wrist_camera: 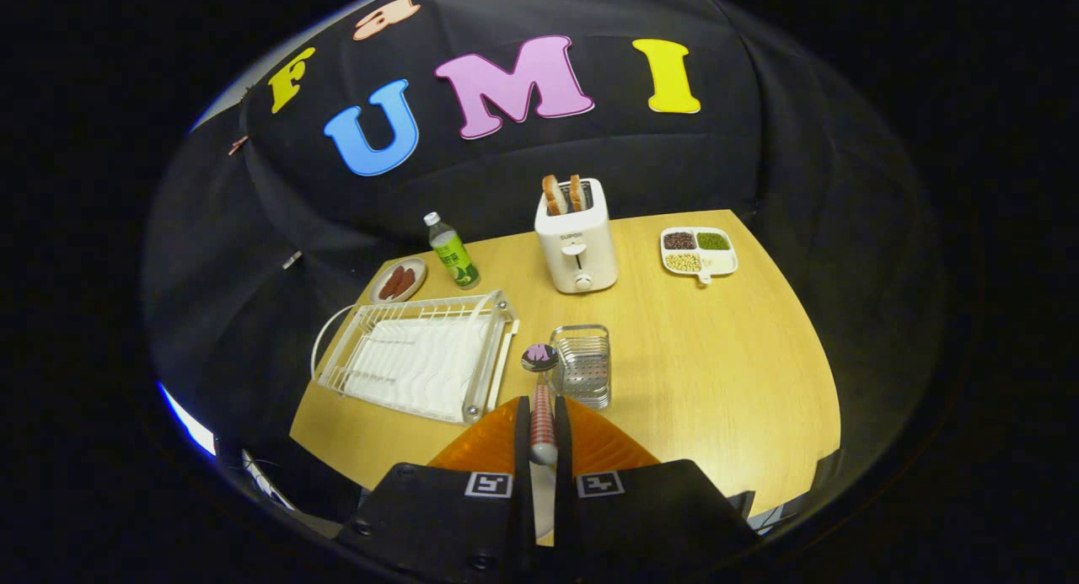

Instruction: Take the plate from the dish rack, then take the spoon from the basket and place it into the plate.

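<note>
Figure. The gripper (542, 436) holds the spoon (542, 399) above the wooden table (716, 373). Both fingers (522, 432) press on the red-and-white patterned handle, which runs forward between them; the bowl of the spoon (539, 357) sticks out just ahead of the fingertips, tilted up and catching a reflection. The wire basket (582, 363) stands just beside the bowl, on its right, and looks to have nothing left in it. The dish rack (419, 355) lies left of the basket with its slots bare. An orange plate (607, 441) sits directly under the fingers, near the table's close edge, with most of it hidden by the gripper body. Beyond these stand a toaster (576, 238) with two slices of bread, a green bottle (453, 252), a small dish of sausages (399, 281) and a divided tray of beans (699, 252).

The step in hand appears to be the last one: setting the spoon in the plate. To do it well, the spoon should be lowered with the bowl pointing down toward the middle of the plate, so that it touches first and the handle follows. The fingers should part only when the spoon rests on the plate; a release from height risks a bounce over the rim. How high the spoon hangs above the plate cannot be told.
</note>
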Available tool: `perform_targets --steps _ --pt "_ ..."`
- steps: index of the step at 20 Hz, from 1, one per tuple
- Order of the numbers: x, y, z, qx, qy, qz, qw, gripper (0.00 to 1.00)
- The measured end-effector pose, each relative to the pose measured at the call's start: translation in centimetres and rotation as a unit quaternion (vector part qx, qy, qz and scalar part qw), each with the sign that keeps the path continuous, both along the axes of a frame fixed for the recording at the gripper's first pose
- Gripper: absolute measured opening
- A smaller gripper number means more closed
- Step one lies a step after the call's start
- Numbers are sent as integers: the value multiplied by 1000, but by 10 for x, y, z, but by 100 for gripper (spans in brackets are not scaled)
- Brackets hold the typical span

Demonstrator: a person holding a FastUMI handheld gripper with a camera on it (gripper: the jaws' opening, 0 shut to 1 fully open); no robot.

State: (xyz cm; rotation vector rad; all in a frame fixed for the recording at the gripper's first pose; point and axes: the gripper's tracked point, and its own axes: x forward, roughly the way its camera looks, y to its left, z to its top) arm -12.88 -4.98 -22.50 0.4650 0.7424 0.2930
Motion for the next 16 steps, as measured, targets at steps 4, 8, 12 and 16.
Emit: perform_targets --steps 4,8,12,16 --pt "-54 34 -4 -1 24 67 997 13" --pt "-92 66 -39 -19 60 115 991 13" --pt "-102 92 -87 -52 81 143 985 13" --pt "-94 111 -110 -58 84 148 984 13"
